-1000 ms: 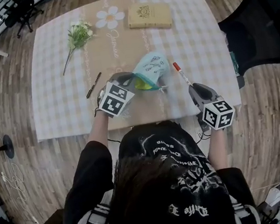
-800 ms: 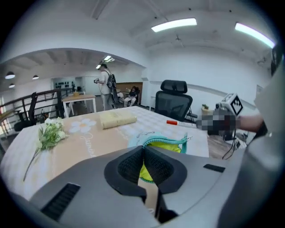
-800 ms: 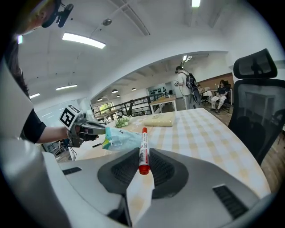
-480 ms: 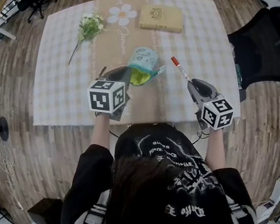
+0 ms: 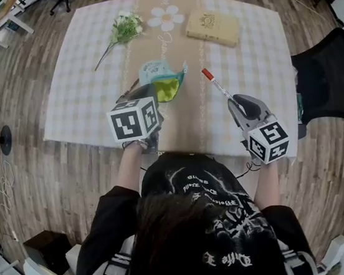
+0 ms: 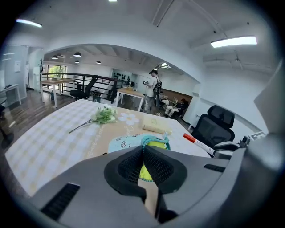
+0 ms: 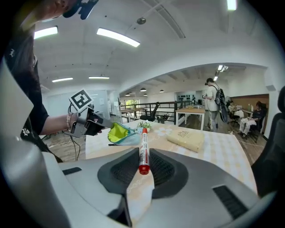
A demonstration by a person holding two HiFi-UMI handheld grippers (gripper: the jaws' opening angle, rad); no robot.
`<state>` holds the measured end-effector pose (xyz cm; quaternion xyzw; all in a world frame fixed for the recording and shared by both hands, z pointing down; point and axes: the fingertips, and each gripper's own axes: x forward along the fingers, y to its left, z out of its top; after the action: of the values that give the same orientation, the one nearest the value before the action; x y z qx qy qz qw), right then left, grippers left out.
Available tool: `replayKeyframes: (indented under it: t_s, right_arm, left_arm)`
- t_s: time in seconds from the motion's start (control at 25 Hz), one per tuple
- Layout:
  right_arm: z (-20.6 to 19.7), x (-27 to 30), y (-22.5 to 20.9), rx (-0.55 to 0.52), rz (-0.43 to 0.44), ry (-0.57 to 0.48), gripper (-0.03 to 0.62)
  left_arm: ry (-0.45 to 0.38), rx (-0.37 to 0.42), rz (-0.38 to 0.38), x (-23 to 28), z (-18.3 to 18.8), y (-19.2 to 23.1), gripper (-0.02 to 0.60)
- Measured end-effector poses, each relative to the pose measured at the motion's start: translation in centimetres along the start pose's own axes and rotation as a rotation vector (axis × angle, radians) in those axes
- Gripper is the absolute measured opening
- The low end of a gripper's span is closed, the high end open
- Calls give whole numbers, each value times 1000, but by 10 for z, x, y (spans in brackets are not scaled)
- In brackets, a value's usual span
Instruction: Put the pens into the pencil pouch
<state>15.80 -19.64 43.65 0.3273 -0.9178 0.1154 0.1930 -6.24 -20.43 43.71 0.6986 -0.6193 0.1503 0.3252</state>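
Observation:
My left gripper (image 5: 152, 93) is shut on the rim of the teal pencil pouch (image 5: 159, 79) and holds it above the table, its yellow-green lining showing. In the left gripper view the jaws (image 6: 143, 150) pinch the pouch (image 6: 153, 142) edge. My right gripper (image 5: 235, 101) is shut on a white pen with a red cap (image 5: 217, 86), which points up and left, just right of the pouch. In the right gripper view the pen (image 7: 143, 149) lies between the pads, aimed at the pouch (image 7: 118, 133). A black pen (image 5: 132, 87) lies on the table, mostly hidden by the left gripper.
The table (image 5: 83, 82) has a checked cloth. A sprig of flowers (image 5: 123, 28) lies at the far left and a tan book (image 5: 212, 28) at the far right. A black office chair (image 5: 330, 75) stands right of the table.
Both grippers have risen. The left one rolled and lifted the pouch, now further from me. The right one carried the pen left, closer to the pouch.

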Motion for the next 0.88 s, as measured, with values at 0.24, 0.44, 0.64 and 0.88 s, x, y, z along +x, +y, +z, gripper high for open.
replayKeyframes:
  t_s: [0.24,0.44,0.64,0.88]
  right_arm:
    - [13,11,35,-194,126,84,80]
    - [10,21,57,-267,199,140,80]
    - [1,29,64,-300,260,204,80]
    - [-8,51,64,-331,215,280,80]
  left_arm:
    - [-42,-79,87,-9,-8,0,28]
    - [-53,-87,130,-10,-17,-4,28]
    - [-41,-86,138,-4,-24,-11,28]
    - [-25,-66,101,2,-30,-23,28]
